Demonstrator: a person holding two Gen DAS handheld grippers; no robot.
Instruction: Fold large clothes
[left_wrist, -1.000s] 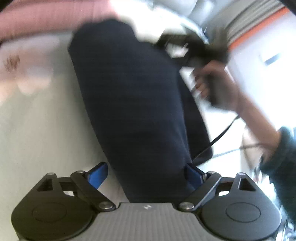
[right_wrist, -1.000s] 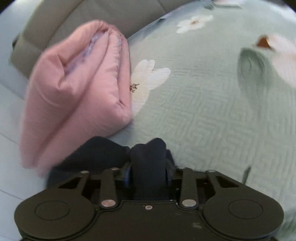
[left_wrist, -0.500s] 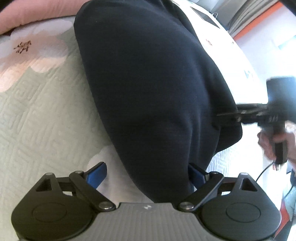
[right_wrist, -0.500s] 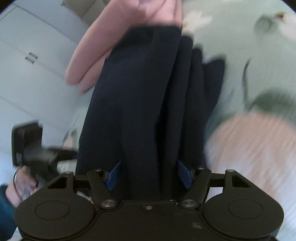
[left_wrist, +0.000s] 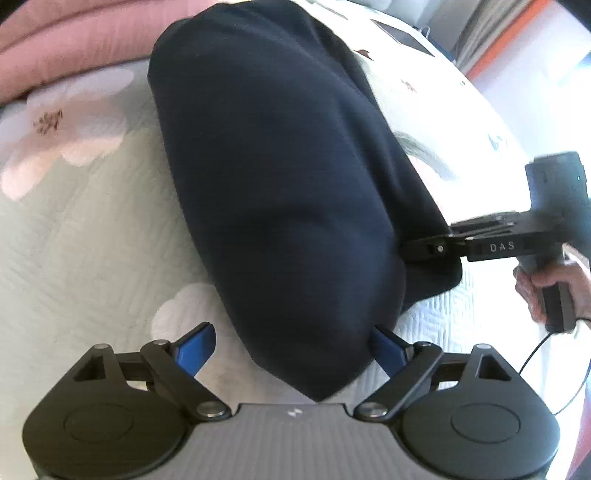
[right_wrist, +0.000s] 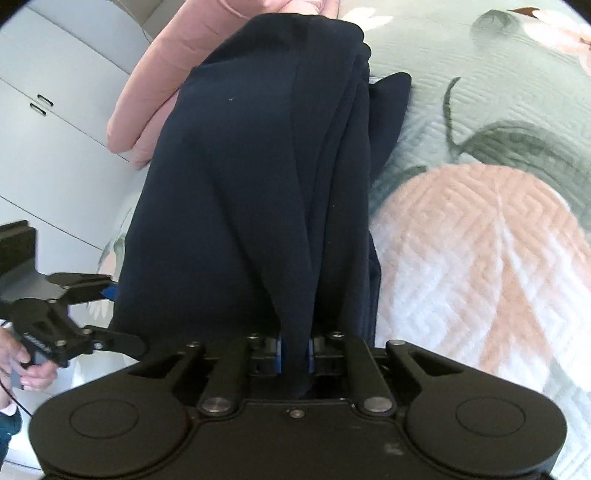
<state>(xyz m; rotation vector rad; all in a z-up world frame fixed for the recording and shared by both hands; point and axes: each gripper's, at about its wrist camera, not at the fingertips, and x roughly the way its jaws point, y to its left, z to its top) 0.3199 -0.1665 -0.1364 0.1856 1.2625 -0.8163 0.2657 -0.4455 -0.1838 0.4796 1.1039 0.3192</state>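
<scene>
Having just closed, the right tool (right_wrist: 294, 354) now pinches the folded dark navy fabric garment (right_wrist: 236, 184); left tool (left_wrist: 291, 345) stays wide, ready for another fold.

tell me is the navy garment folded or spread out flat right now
Folded. The navy garment lies as a narrow stack with several layered edges on the quilt; the right gripper pinches one fold.

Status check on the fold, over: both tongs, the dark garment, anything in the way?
Right tongs shut on folded navy garment. Left tongs wide open, garment's end between its pads, ungripped. Pink folded bedding lies just beyond on the floral quilt.
</scene>
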